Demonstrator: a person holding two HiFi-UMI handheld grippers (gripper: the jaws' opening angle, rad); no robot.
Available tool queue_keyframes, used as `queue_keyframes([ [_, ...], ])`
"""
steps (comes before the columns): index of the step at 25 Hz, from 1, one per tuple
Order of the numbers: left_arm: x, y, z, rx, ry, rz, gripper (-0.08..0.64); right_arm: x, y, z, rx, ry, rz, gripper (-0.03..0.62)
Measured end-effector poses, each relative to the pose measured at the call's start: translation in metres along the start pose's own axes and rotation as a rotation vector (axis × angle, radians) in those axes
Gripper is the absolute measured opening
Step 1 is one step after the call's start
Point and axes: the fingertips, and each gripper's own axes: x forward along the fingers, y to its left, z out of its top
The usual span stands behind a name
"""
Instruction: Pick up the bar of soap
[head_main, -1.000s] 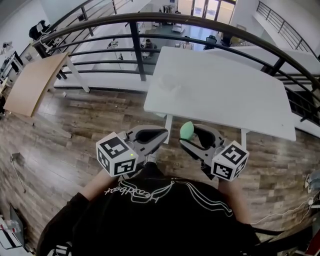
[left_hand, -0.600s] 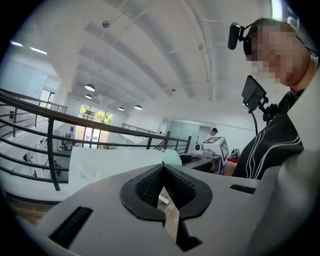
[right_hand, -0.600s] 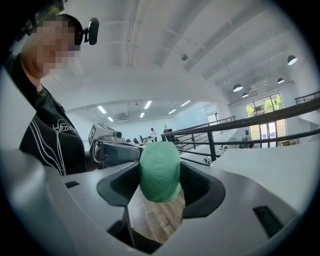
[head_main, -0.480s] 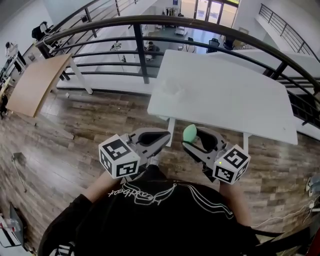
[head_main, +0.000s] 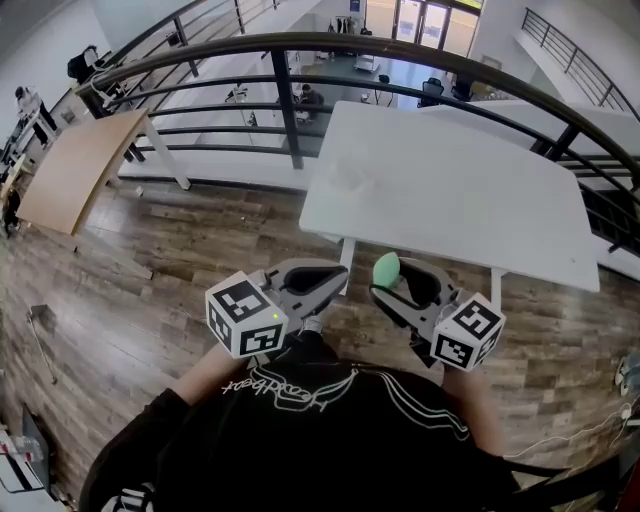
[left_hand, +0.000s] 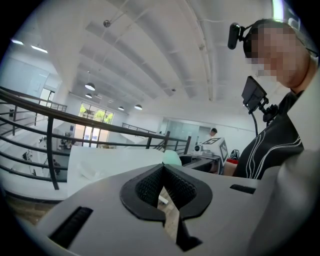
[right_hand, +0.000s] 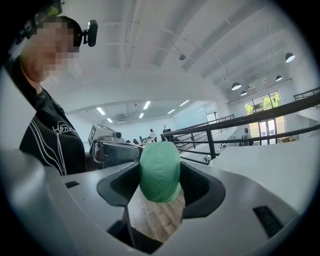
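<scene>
left tool (head_main: 335, 277): jaws together, empty | right tool (head_main: 396, 284): jaws clamped on bar of soap (right_hand: 160, 171) | both level, near torso

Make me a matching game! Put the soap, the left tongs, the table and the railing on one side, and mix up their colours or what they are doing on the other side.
Things:
1. bar of soap
2. left tongs
3. table
4. railing

Colour or state:
A. black
B. shut, with nothing inside
C. green
D. white

Right pairs: 1-C, 2-B, 3-D, 4-A.
</scene>
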Motion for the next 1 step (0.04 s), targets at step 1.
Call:
queue_keyframes([
  [1, 0.0002, 0.0005, 0.0003, 0.000, -0.001, 0.000, 0.005, -0.0002, -0.0007, 0.0000, 0.001, 0.000, -0.002, 0.221],
])
